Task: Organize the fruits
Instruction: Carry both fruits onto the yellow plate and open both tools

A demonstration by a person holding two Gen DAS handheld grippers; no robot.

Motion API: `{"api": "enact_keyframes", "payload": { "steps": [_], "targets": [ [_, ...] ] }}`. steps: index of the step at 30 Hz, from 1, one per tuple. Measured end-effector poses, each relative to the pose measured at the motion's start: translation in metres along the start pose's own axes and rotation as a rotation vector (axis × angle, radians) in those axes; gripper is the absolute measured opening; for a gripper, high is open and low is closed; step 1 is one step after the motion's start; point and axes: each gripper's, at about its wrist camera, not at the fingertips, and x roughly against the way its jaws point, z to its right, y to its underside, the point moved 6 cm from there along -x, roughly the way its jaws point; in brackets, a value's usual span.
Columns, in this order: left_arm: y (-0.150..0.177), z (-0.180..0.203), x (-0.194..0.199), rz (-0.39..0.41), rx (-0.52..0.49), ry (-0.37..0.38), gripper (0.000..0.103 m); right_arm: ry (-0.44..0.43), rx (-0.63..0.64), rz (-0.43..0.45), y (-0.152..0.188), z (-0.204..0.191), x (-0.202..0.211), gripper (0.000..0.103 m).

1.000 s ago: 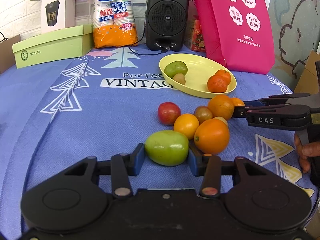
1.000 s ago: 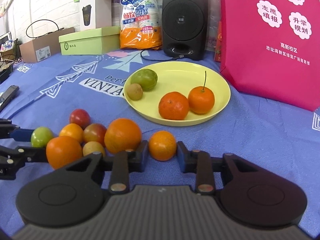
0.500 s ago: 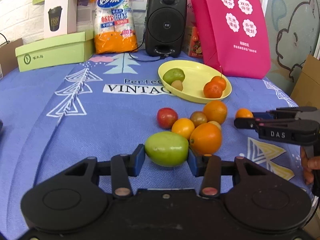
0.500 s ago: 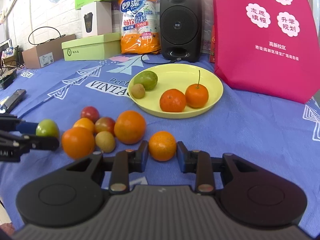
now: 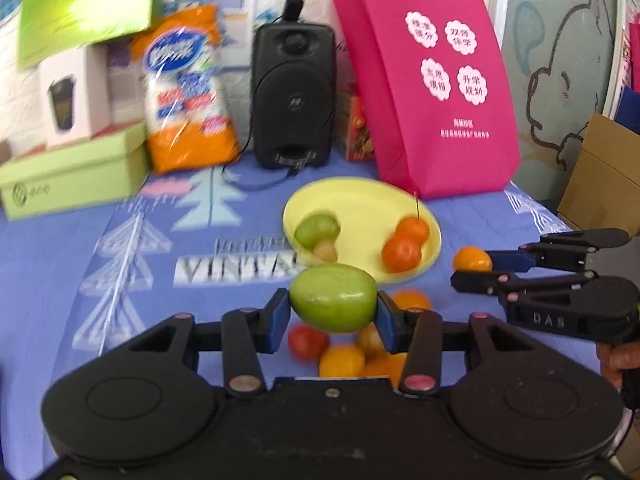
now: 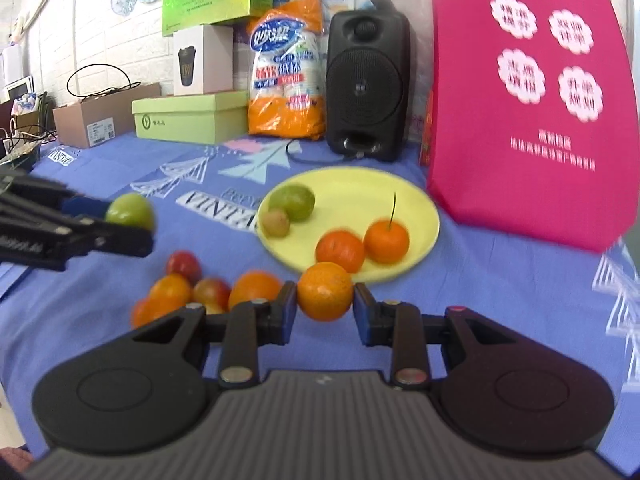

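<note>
1. Blue printed cloth covers the table [image 6: 500, 280], with a speaker [image 6: 366, 84], a pink bag [image 6: 532, 92], boxes and a cup pack along its back edge.
2. Both grippers hold fruit lifted off the cloth, each pinching one piece between blue pads.
3. Left gripper [image 5: 333, 314]: fingers closed on a green fruit [image 5: 333, 298], its long axis running pad to pad.
4. Right gripper [image 6: 325, 306]: fingers closed on an orange [image 6: 325, 297].
5. A yellow plate [image 6: 352, 188] lies straight ahead of both, toward the back edge; it carries a green fruit, a small brownish one and two oranges.
6. The orange hangs just at the plate's near rim, so the right hand looks nearer; the green fruit seems to need a longer forward carry.
7. Loose fruit [image 6: 180, 284] sits below and left of the right gripper, nearer the front edge.
8. Readable writing: "VINTA" on the cloth, "DAS" on the right gripper's side in the left view. Chinese text on the bag is too blurred to read.
</note>
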Motion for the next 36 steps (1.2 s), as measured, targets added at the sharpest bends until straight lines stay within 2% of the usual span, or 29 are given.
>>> {"api": "enact_keyframes", "payload": {
  "steps": [11,16,21,25,29,36],
  "targets": [
    [-0.076,0.001,-0.104,-0.014,-0.031,0.023,0.044,0.014,0.027,-0.006,-0.044,0.03,-0.053,0.029],
    [-0.086,-0.003,-0.157,-0.064,-0.021,0.013,0.044,0.007,0.031,-0.016,-0.052,0.036,-0.077,0.029],
    [-0.082,-0.007,-0.189,-0.11,-0.008,0.014,0.044,0.004,0.033,-0.032,-0.05,0.038,-0.093,0.03],
    [-0.079,-0.011,-0.194,-0.117,0.006,0.01,0.048,0.007,0.026,-0.029,-0.049,0.039,-0.094,0.03],
    [-0.083,-0.014,-0.18,-0.086,0.003,0.002,0.066,0.012,0.029,-0.028,-0.049,0.039,-0.092,0.034],
    [-0.083,-0.018,-0.126,-0.033,0.001,0.013,0.066,0.019,0.027,0.005,-0.05,0.035,-0.068,0.035]
  ]
}}
